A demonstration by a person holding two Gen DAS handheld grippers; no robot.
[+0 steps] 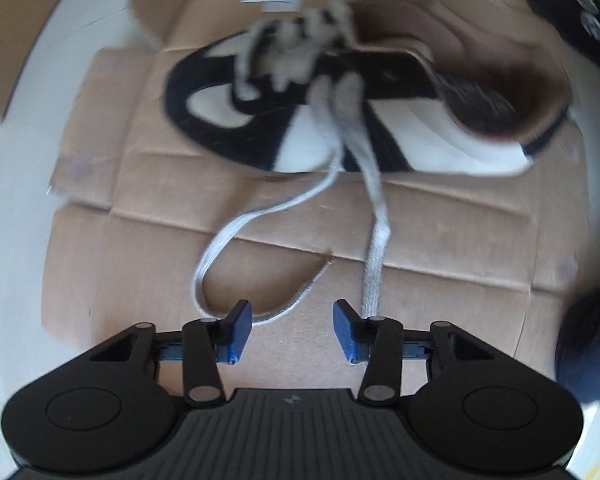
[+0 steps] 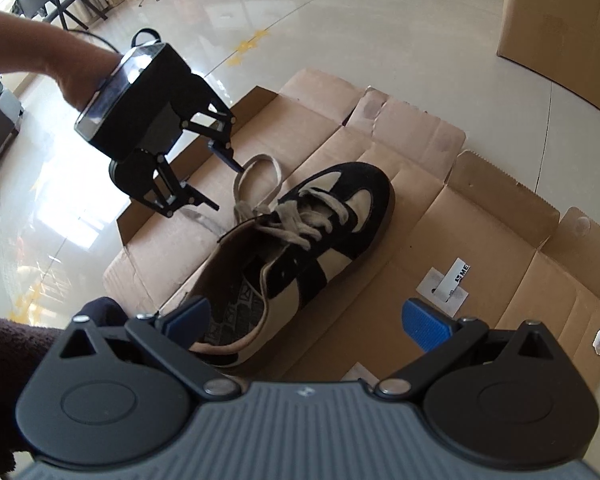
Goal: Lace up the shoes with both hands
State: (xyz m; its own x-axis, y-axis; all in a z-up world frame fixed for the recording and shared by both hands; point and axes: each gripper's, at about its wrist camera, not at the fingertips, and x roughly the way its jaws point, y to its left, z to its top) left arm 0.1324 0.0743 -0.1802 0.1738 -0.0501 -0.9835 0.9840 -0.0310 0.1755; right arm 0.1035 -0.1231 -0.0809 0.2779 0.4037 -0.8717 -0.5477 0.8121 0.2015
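Observation:
A black and cream sneaker lies on flattened cardboard with its toe pointing away, and it looks blurred in the left wrist view. Its grey laces trail loose from the eyelets, and one curls into a loop on the cardboard. My left gripper points straight down over the lace ends, open, with nothing between its blue pads. The right wrist view shows it beside the loop. My right gripper hovers open above the shoe's heel.
Glossy tiled floor surrounds the cardboard. A large cardboard box stands at the far right and a dark chair at the far left. A white label lies on the cardboard. A bare forearm carries the left gripper.

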